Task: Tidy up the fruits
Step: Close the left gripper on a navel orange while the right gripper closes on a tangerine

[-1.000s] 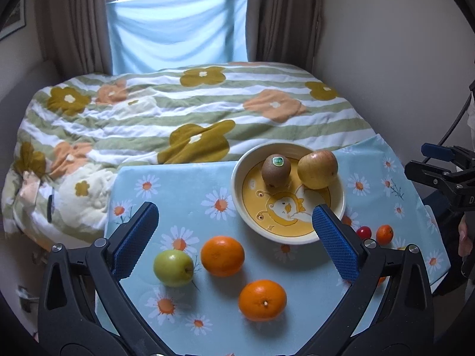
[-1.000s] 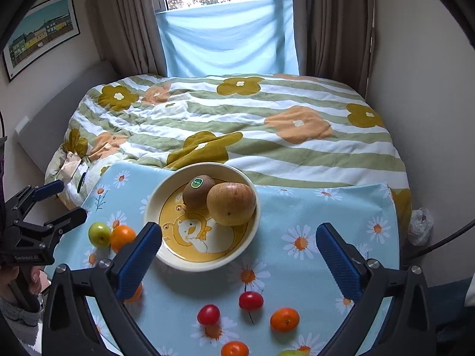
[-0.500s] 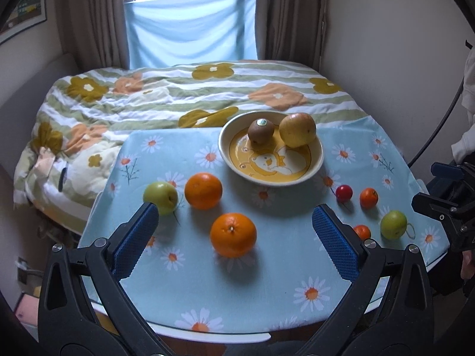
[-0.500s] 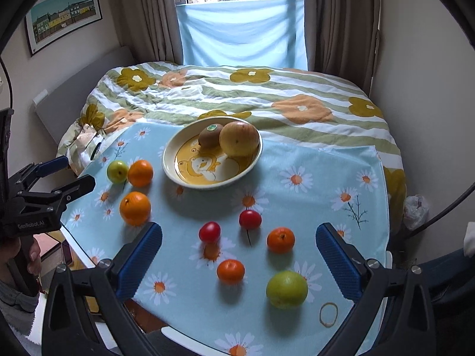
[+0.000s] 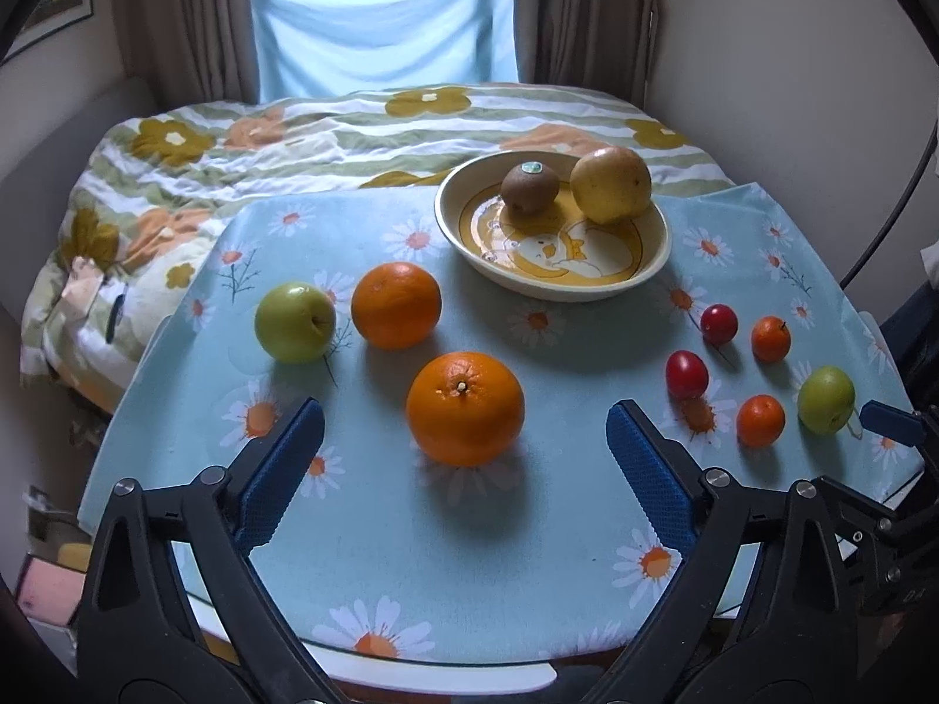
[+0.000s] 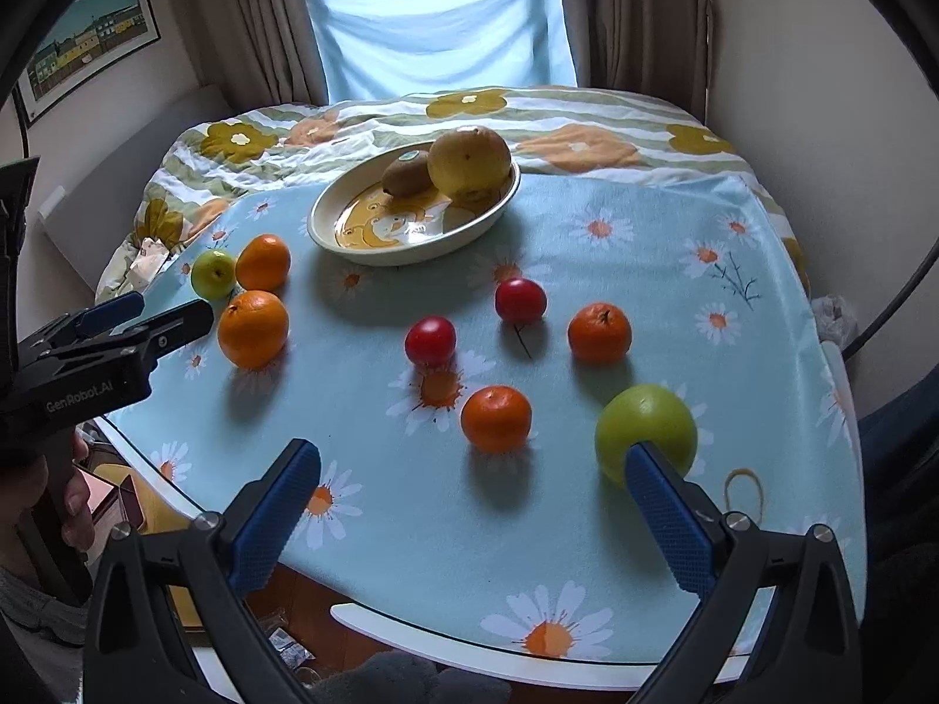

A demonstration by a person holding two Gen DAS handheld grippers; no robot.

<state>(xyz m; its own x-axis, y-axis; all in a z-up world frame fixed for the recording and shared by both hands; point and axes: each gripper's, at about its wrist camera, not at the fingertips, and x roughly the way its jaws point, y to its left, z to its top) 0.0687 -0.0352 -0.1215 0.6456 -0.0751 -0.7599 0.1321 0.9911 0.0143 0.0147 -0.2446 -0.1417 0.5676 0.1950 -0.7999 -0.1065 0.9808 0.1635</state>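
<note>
A cream bowl [image 5: 645, 276] [image 6: 328, 217] at the back of the table holds a kiwi [image 5: 529, 188] and a yellow pear [image 5: 611, 183]. Two oranges [image 5: 465, 408] [image 5: 396, 305] and a green apple [image 5: 294, 322] lie at the left. Two red plums [image 6: 430, 340] [image 6: 520, 300], two small tangerines [image 6: 496, 418] [image 6: 599, 332] and a green fruit [image 6: 645, 431] lie at the right. My left gripper [image 5: 466, 472] is open and empty, with the near orange between its fingers. My right gripper [image 6: 469, 513] is open and empty, near the green fruit.
The table [image 5: 411, 557] has a light blue daisy cloth and stands against a bed with a flowered quilt [image 5: 328, 135]. A wall [image 6: 821, 58] is at the right. The table's front edge [image 6: 469, 645] is just below the grippers.
Both grippers have pulled back and down towards the table's front edge. More of the fruit on the cloth has come into view. Both stay open and empty.
</note>
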